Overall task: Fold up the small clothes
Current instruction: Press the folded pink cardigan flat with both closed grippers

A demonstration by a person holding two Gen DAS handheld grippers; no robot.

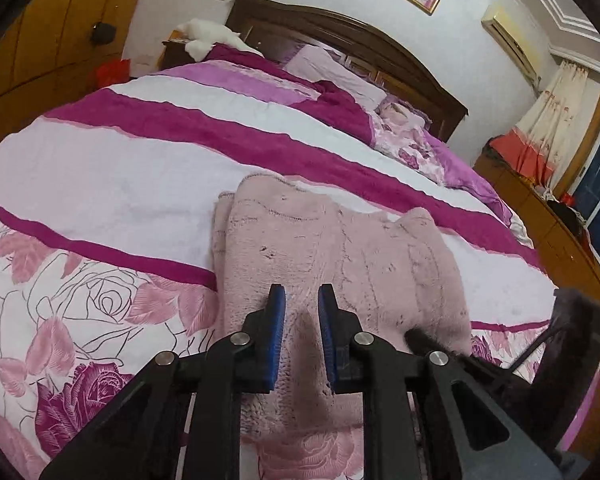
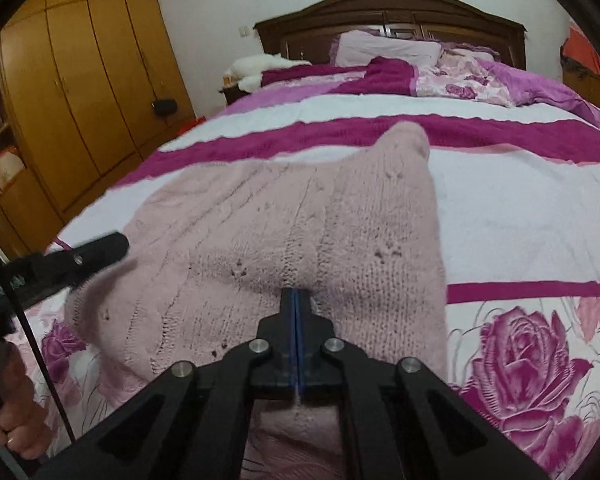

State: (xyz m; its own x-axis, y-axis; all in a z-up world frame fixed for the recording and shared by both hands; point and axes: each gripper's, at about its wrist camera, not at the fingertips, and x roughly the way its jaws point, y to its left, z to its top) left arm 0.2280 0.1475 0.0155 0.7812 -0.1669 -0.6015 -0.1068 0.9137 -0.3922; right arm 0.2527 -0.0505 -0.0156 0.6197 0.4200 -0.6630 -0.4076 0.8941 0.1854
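A: The pink knit sweater (image 2: 260, 232) looks soft, light and stretchy. Where does it lie?

B: On the bedspread (image 2: 520, 208), at the end far from the headboard (image 2: 392, 12).

A: And the grips?

B: The right gripper (image 2: 296, 294) is pinched tight on a pucker of knit. The left gripper (image 1: 302, 300) clamps a thicker fold between its pads. I'd hold hems or seams, since loose knit would sag.

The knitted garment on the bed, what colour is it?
Pale pink knitted garment, plain; the right wrist view shows it best.
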